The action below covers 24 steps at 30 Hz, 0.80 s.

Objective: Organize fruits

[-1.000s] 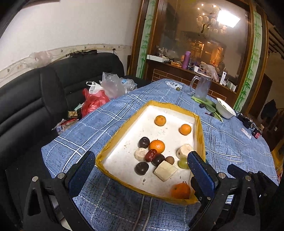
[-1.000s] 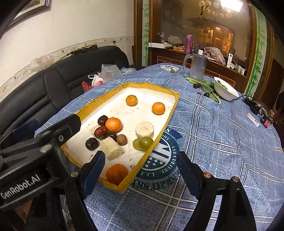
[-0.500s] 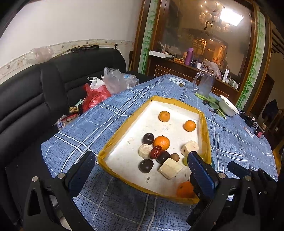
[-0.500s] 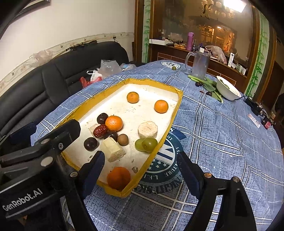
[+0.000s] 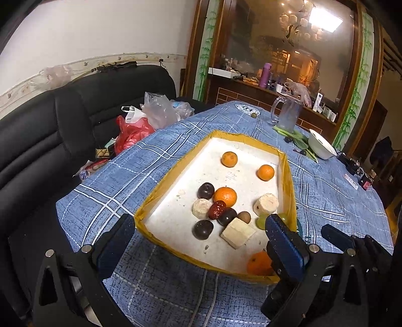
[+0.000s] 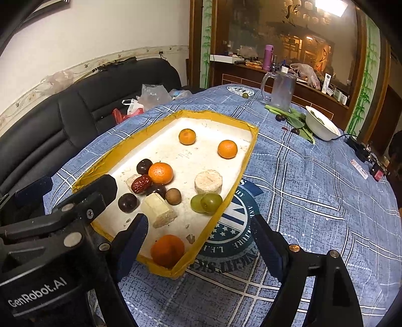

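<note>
Both grippers, left point(image 5: 198, 241) and right point(image 6: 198, 239), stand released and empty; round orange mandarin point(image 6: 167, 250) lies in the yellow-rimmed white tray's point(image 6: 223, 201) near corner, nearest the right gripper

A white wall point(image 5: 95, 27) runs behind with a patterned border strip point(image 5: 75, 64), and a black leather sofa point(image 5: 45, 130) sits beneath it. Over on the right, a dark wooden frame with painted green bamboo point(image 5: 206, 50) surrounds a big glass panel point(image 5: 289, 45), bright ceiling lights point(image 5: 324, 21) glaring in it. Below the glass, a cluttered wooden sideboard point(image 6: 251, 73). A blue checked cloth point(image 6: 314, 188) covers the tabletop
</note>
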Each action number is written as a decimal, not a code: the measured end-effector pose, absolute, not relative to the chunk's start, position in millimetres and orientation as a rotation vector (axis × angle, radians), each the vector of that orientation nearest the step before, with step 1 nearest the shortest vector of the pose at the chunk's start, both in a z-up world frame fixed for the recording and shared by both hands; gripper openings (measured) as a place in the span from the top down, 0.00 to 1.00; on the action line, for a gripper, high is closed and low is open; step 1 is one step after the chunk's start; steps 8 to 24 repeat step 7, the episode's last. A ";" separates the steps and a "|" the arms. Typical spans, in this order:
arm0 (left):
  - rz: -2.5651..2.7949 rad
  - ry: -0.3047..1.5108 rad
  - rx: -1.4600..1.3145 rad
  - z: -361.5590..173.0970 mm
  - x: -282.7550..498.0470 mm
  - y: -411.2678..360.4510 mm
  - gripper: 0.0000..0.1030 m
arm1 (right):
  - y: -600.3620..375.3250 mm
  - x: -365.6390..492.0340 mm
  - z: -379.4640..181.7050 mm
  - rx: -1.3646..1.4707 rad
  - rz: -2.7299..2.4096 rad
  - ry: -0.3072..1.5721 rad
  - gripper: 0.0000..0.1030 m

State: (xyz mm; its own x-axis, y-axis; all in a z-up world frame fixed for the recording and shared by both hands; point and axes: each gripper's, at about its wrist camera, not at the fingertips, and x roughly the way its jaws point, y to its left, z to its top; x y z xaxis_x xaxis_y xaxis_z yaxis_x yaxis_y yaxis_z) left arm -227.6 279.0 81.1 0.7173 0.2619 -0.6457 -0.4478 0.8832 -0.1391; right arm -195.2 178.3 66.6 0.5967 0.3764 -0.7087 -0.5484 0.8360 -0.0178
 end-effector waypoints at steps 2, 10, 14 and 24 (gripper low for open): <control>0.397 0.667 -0.293 81.4 -227.6 276.4 0.00 | 176.1 -194.8 66.6 -0.239 0.539 0.762 0.16; 0.386 0.683 -0.283 81.7 -225.9 269.7 0.00 | 169.3 -194.6 67.3 -0.223 0.528 0.761 0.15; 0.386 0.683 -0.283 81.7 -225.9 269.7 0.00 | 169.3 -194.6 67.3 -0.223 0.528 0.761 0.15; 0.386 0.683 -0.283 81.7 -225.9 269.7 0.00 | 169.3 -194.6 67.3 -0.223 0.528 0.761 0.15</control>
